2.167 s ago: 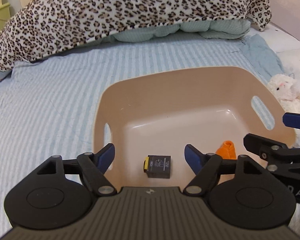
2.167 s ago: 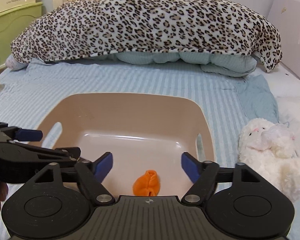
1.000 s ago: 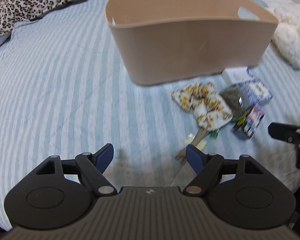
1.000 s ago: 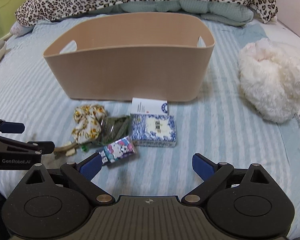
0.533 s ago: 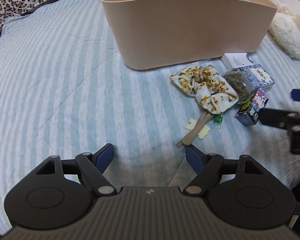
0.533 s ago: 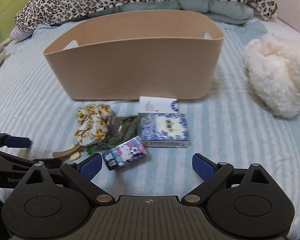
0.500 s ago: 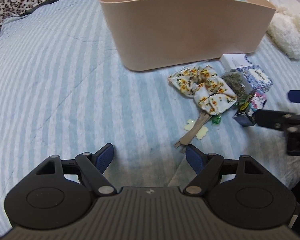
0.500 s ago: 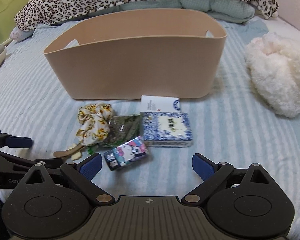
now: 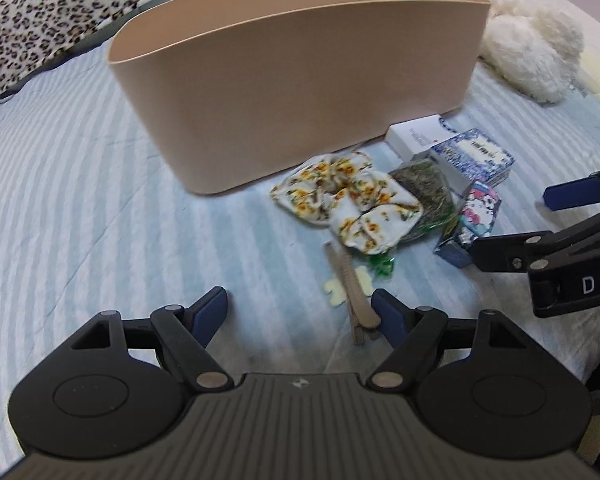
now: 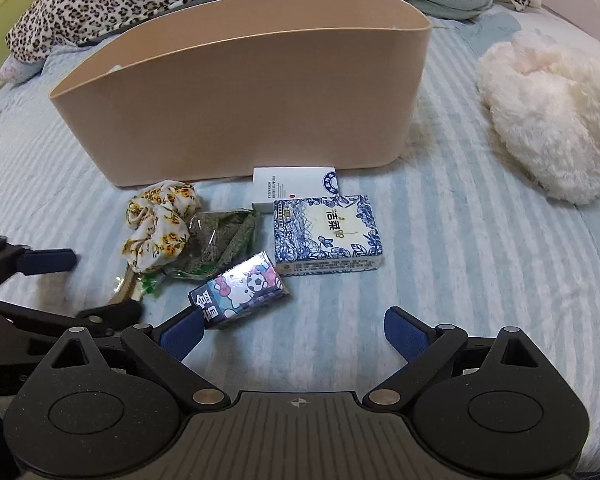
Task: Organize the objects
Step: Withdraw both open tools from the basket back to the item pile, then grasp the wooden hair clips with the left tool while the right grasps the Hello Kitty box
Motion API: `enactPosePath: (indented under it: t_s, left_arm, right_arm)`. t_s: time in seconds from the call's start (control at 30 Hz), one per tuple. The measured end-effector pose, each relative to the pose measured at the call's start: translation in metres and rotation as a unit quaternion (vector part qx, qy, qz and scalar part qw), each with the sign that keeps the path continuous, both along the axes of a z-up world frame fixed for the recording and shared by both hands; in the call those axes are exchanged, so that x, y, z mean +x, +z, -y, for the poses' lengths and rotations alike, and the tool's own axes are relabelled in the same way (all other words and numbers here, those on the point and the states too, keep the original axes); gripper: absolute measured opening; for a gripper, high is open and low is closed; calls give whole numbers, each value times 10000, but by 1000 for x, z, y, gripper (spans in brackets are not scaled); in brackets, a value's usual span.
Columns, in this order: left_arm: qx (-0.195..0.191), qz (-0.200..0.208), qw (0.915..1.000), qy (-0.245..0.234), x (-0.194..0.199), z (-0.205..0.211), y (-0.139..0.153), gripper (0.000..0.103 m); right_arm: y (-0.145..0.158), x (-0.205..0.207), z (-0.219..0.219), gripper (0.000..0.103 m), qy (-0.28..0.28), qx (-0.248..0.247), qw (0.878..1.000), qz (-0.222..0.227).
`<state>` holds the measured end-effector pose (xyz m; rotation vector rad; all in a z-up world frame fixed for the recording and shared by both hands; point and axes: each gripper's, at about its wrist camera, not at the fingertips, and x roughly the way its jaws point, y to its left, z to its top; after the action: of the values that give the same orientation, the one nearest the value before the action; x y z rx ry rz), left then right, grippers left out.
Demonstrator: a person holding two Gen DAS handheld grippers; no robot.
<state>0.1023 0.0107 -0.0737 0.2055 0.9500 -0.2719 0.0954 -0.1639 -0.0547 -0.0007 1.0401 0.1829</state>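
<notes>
I'm looking at a bed covered in a pale blue striped sheet [image 10: 480,264]. Sitting directly on it are a tan bin [image 10: 252,108], a floral scrunchie [image 10: 160,224], a green packet [image 10: 220,240], a white card box [image 10: 296,186], a blue-patterned tissue pack [image 10: 326,236], a cartoon pack [image 10: 240,288], a hair clip [image 9: 356,288] and a white plush toy [image 10: 552,116].

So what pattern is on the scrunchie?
Yellow flowers on white fabric; the scrunchie shows best in the left wrist view.

Matt smooth plastic tub [image 10: 260,92]; floral cloth scrunchie [image 10: 158,224]; glossy wrapped tissue pack [image 10: 240,286]; fluffy plush toy [image 10: 552,116]; striped woven bedsheet [image 10: 480,260].
</notes>
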Motion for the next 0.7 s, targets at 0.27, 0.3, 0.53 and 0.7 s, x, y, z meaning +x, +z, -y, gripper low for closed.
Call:
enactPosePath:
  t_s: [0.27, 0.3, 0.53, 0.7]
  left_arm:
    - [-169, -75, 9998, 84, 2, -4, -1, 80]
    - [-130, -70, 9999, 75, 2, -3, -2, 80]
    - [-262, 4, 9997, -14, 1, -5, -4, 68]
    - [-207, 150, 9997, -8, -3, -4, 0, 40]
  right_arm:
    - [2, 4, -19, 93, 122, 163, 9998, 82]
    - [0, 5, -21, 91, 128, 109, 9998, 59]
    - [-6, 4, -16, 63, 46, 90, 9999, 23]
    - [-4, 1, -9, 51, -39, 226, 9997, 35]
